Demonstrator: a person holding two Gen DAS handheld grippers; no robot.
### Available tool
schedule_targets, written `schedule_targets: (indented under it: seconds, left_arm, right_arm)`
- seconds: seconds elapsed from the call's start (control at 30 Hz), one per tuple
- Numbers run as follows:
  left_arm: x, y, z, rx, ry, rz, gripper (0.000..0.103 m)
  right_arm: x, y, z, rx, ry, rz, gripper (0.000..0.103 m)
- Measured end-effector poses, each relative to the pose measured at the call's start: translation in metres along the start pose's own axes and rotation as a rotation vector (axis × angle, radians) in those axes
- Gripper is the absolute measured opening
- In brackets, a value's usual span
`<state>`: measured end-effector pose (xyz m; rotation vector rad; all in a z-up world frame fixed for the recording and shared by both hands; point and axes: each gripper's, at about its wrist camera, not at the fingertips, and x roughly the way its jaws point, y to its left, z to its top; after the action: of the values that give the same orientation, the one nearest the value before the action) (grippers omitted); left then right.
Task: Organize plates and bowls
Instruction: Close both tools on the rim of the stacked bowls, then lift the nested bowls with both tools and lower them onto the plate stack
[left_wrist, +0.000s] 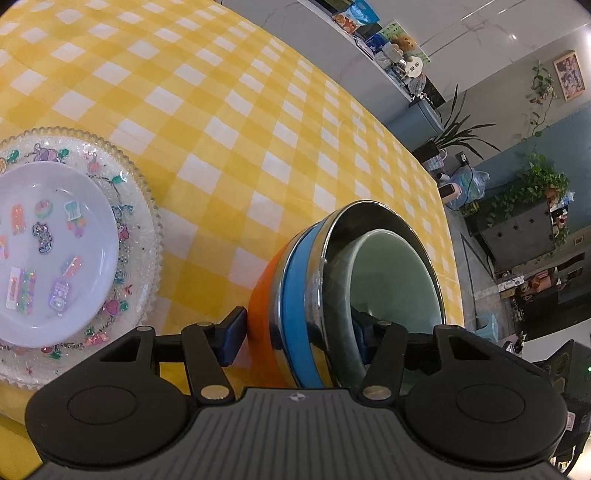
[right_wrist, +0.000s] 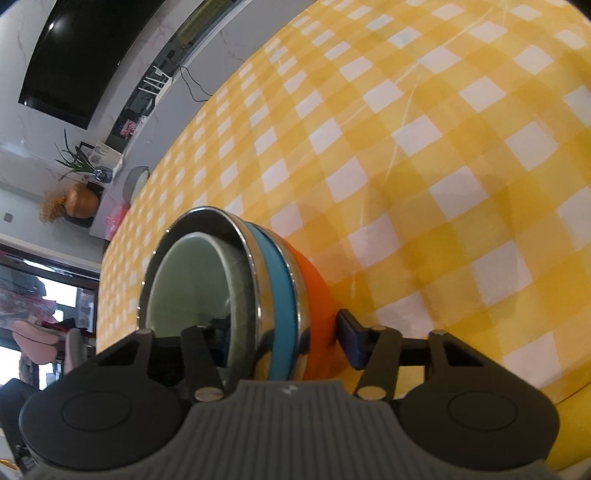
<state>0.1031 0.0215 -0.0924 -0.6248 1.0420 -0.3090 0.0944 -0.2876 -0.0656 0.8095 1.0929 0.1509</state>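
A nested stack of bowls (left_wrist: 310, 295), orange outside, then blue with steel rims, with a pale green bowl (left_wrist: 391, 273) inside. My left gripper (left_wrist: 299, 339) straddles the stack's wall, one finger outside on the orange side, one inside, shut on it. In the right wrist view the same stack (right_wrist: 280, 295) and green bowl (right_wrist: 184, 280) sit between the fingers of my right gripper (right_wrist: 284, 339), which grips the opposite wall likewise. A white plate (left_wrist: 48, 251) with stickers rests on a beaded glass plate (left_wrist: 144, 206) at the left.
A yellow and white checked tablecloth (left_wrist: 229, 110) covers the table (right_wrist: 443, 147). The table's far edge runs along the right in the left wrist view, with shelves and plants beyond.
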Motion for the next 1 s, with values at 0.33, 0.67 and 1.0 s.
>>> schedule_targets:
  seconds: [0.33, 0.67, 1.0]
  left_arm:
    - [0.001, -0.001, 0.001, 0.011, 0.005, 0.016, 0.057]
    - [-0.003, -0.001, 0.0, 0.017, -0.005, 0.038, 0.057]
    - [-0.022, -0.003, -0.003, 0.039, -0.028, 0.028, 0.057]
  right_arm:
    - [0.001, -0.005, 0.001, 0.028, 0.006, 0.015, 0.051]
    - [0.002, -0.006, 0.001, 0.029, 0.033, 0.033, 0.05]
    - [-0.006, 0.002, -0.005, 0.007, 0.013, 0.066, 0.05]
